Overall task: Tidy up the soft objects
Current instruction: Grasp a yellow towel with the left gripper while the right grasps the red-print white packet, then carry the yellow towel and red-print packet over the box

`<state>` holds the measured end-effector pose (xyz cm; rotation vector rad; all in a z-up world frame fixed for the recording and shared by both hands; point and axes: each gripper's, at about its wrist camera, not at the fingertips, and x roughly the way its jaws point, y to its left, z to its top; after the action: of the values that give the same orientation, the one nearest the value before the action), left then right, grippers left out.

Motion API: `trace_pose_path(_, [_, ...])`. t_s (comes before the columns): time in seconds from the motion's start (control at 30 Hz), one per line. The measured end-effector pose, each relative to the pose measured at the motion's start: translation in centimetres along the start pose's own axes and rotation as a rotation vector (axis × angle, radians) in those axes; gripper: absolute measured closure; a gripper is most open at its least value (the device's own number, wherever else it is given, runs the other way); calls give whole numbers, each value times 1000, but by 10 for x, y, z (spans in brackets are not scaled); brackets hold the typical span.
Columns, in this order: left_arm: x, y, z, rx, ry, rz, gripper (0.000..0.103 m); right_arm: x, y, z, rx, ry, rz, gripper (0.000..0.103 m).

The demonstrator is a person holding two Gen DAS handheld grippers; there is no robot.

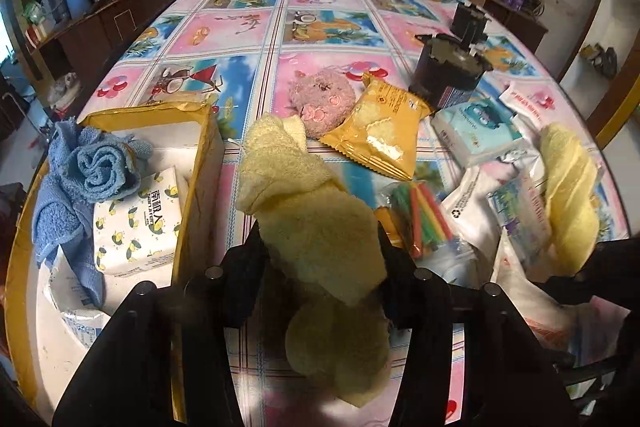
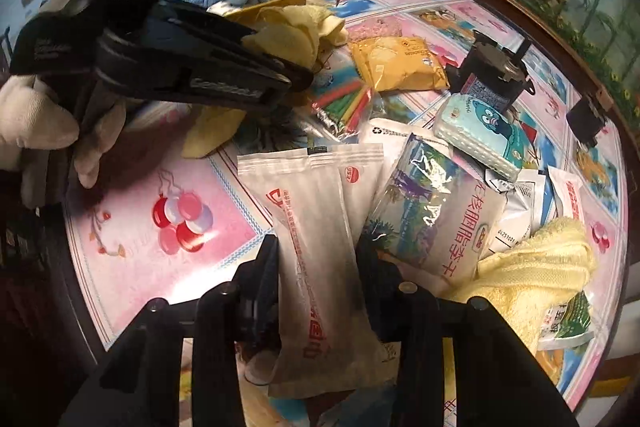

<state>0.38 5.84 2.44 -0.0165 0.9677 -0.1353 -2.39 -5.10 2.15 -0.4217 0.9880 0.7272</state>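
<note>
The left gripper (image 1: 320,247) tilts steeply down, jaws pinching a pale yellow towel (image 1: 316,211) just right of the cardboard box (image 1: 204,163). Farther right of the box, the right gripper (image 2: 316,259), likewise angled down over the worktop (image 2: 160,187), clamps a white packet (image 2: 316,227).

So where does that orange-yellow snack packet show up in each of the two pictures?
Left wrist view: the orange-yellow snack packet lies just right of centre, beside the pink plush toy.
Right wrist view: it lies upper centre, beyond the bag of coloured sticks.
Shared landmark: the black cylindrical device, just right of the packet in both views.
</note>
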Motion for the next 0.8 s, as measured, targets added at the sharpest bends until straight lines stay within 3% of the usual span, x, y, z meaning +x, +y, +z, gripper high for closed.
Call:
trace_pose_path(0.27, [-75,8,-11,-78,-140,-155,54,-37,-2,-17,185,-86,126,70])
trace_pose_path(0.37, [-108,20,-19,-109,-190,-174,54,-58,-2,-18,238,-129,170,70])
trace_pose_path(0.57, [-153,70,-39,-158,-252,-66,54,-86,9,1,302,-211,298,70])
trace_pose_path(0.8, [-134,130,-54,-214,-197,78,54,-70,46,62,330,-245,429,70])
